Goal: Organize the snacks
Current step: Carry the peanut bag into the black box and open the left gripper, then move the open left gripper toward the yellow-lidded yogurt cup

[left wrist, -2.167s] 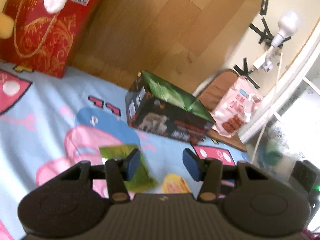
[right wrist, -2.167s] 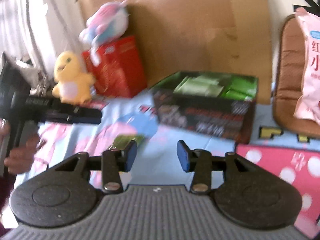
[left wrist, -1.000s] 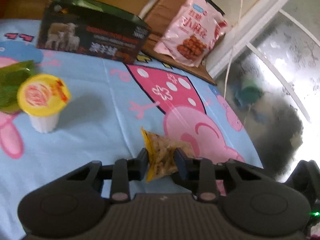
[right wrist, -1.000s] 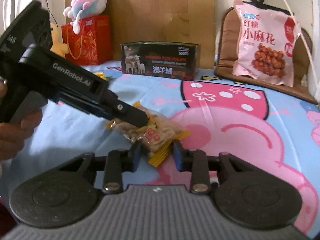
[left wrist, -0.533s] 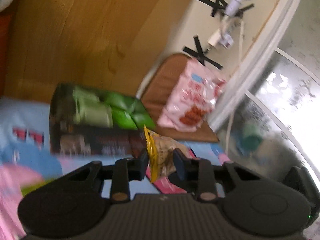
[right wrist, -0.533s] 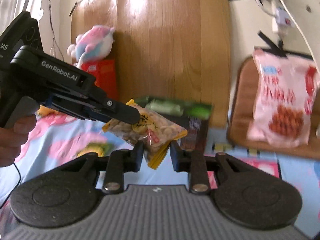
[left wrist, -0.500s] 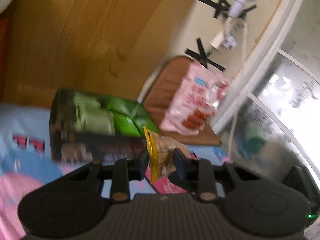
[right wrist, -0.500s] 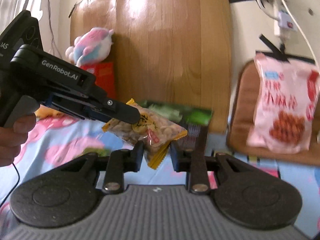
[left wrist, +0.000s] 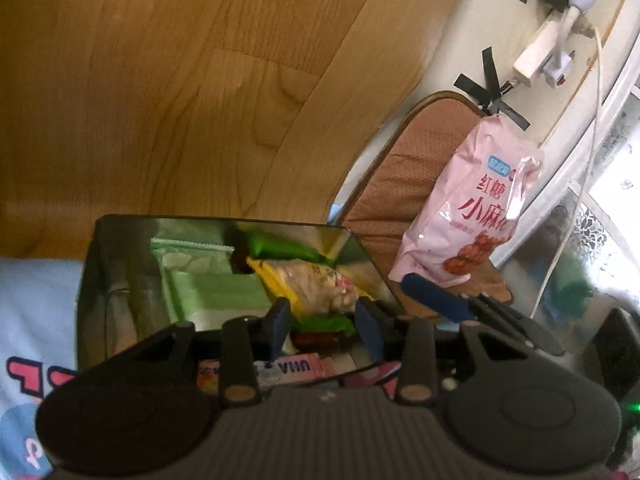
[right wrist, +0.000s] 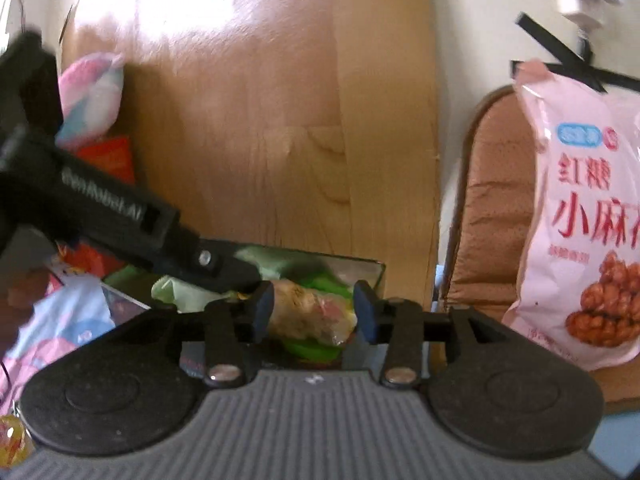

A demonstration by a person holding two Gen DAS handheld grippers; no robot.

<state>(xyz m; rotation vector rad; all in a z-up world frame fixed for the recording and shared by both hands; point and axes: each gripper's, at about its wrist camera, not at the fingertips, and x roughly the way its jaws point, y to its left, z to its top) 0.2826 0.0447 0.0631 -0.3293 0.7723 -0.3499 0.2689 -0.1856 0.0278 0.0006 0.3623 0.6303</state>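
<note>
A clear snack packet with yellow edges [left wrist: 316, 286] lies inside the open dark box [left wrist: 116, 280], on top of green packets [left wrist: 208, 288]. My left gripper [left wrist: 324, 328] is open just above the box's near edge, with the packet loose between and beyond its fingers. My right gripper [right wrist: 314, 314] is open too, over the same box [right wrist: 360, 268], and the packet [right wrist: 310, 314] lies between its pads without being pinched. The left gripper's body reaches in from the left in the right wrist view [right wrist: 120, 216].
A big pink snack bag [left wrist: 468, 216] leans on a brown cushion [left wrist: 404, 184] right of the box; it also shows in the right wrist view [right wrist: 584, 216]. A wooden board [left wrist: 180, 80] stands behind the box. A plush toy [right wrist: 92, 96] and a red bag [right wrist: 108, 160] sit at far left.
Both grippers carried the packet from the blue cloth up over the box. Both have opened and the packet now rests in the box.
</note>
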